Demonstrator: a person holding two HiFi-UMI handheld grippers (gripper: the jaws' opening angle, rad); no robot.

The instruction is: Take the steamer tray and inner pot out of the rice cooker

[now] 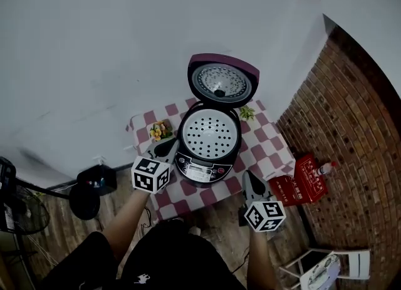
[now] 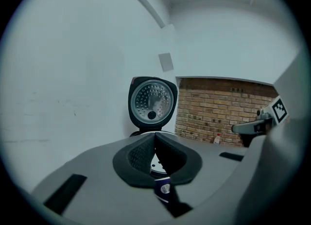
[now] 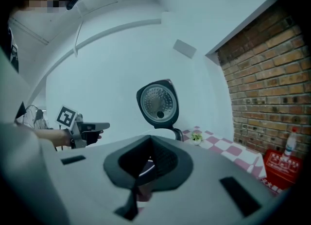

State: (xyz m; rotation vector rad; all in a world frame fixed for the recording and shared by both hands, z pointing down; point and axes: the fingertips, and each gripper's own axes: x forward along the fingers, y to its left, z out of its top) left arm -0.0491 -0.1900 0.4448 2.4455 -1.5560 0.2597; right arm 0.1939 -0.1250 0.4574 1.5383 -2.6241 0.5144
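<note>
Head view
- Rice cooker (image 1: pixel 207 148): on the checked tabletop (image 1: pixel 266 151), lid (image 1: pixel 222 81) raised; lies between the two claws and ahead of both.
- Steamer tray (image 1: pixel 210 133): white and perforated, seated in the cooker's mouth, ahead of the left claw and to its right.
- Inner pot: not visible; judged to sit beneath the tray.
- Left claw (image 1: pixel 169 146): tips close by the cooker's left flank; contact cannot be told.
- Right claw (image 1: pixel 249 179): short of the cooker's front right, apart from it.

Left gripper view
- Left claw (image 2: pixel 155 139): jaws pressed together, nothing between them.
- Lid (image 2: pixel 151 101): straight ahead, above the tips.
- Right claw (image 2: pixel 248 128): off to the right.

Right gripper view
- Right claw (image 3: pixel 150 144): jaws pressed together, pinching nothing.
- Lid (image 3: pixel 158 101): dead ahead, above the tips.
- Left claw (image 3: pixel 90 129): off to the left.

Step in hand
- Judgement: approach; tray and pot both remain in the cooker.

Next move
- Judgement: spread both claws, set them on opposite edges of the tray, pinch, lift straight up; the pot follows.
</note>
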